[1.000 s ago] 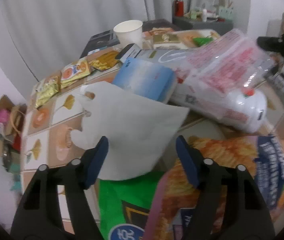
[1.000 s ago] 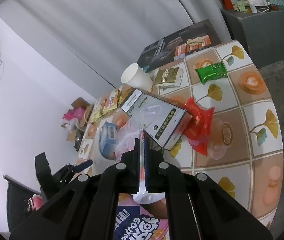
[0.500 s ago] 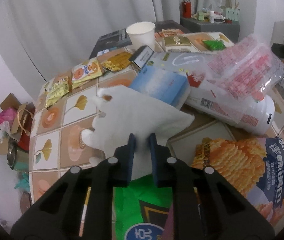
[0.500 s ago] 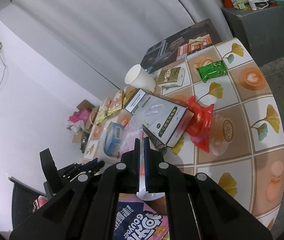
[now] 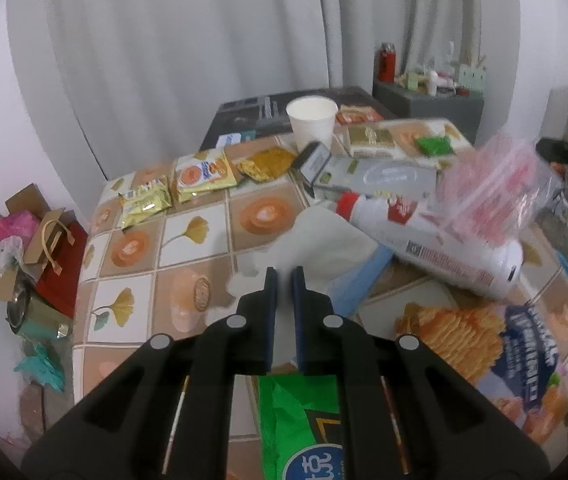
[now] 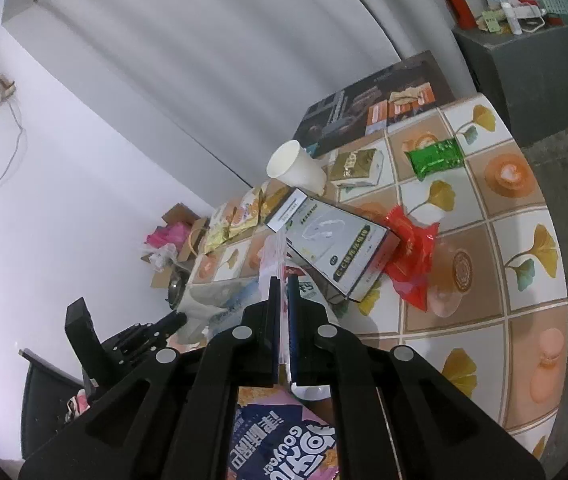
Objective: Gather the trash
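Note:
My left gripper [image 5: 283, 276] is shut on a white tissue [image 5: 320, 240] that comes out of a blue tissue pack [image 5: 358, 280] on the tiled table [image 5: 188, 264]. My right gripper [image 6: 282, 284] is shut on a clear plastic bag with pink print [image 6: 272, 256], held up above the table; the bag also shows at the right of the left wrist view [image 5: 492, 196]. The left gripper appears small at the left of the right wrist view [image 6: 172, 322].
A white cylinder bottle [image 5: 436, 248], a grey box [image 5: 368, 176], a paper cup [image 5: 311, 122], yellow snack packets [image 5: 200, 174], a green wrapper [image 6: 436, 158], a red wrapper [image 6: 412, 256], a chip bag [image 5: 496, 348] and a green bag [image 5: 300, 420] lie on the table. Cardboard clutter [image 5: 32, 240] sits on the floor left.
My left gripper closed on the white tissue and pulled it back and up, and the blue pack shifted with it. My right gripper stayed shut on the plastic bag and rose slightly.

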`<action>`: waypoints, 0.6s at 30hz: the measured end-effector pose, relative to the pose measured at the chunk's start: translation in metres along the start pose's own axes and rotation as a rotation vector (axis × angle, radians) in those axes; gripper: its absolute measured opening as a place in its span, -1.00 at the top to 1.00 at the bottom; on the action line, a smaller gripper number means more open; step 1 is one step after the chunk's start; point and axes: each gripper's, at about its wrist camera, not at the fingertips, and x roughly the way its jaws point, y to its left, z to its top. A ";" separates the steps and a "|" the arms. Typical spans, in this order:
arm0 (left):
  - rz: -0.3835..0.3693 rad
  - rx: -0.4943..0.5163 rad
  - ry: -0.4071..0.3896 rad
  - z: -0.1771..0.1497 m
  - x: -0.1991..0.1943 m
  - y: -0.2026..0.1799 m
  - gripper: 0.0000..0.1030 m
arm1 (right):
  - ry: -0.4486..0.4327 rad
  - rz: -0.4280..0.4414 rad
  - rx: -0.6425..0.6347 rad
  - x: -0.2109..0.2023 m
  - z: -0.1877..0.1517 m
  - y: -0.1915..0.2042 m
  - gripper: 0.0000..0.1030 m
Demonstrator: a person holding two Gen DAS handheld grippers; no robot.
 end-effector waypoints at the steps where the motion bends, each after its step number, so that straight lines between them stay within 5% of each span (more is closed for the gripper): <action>1: 0.000 -0.005 -0.007 0.002 -0.003 0.001 0.88 | -0.004 0.001 -0.002 -0.002 0.000 0.002 0.93; 11: -0.005 0.000 -0.075 0.018 -0.041 -0.009 0.88 | -0.045 -0.005 -0.018 -0.038 -0.001 0.010 0.93; 18: -0.042 0.010 -0.071 0.019 -0.043 -0.025 0.88 | 0.081 -0.041 -0.019 -0.027 -0.016 0.001 0.80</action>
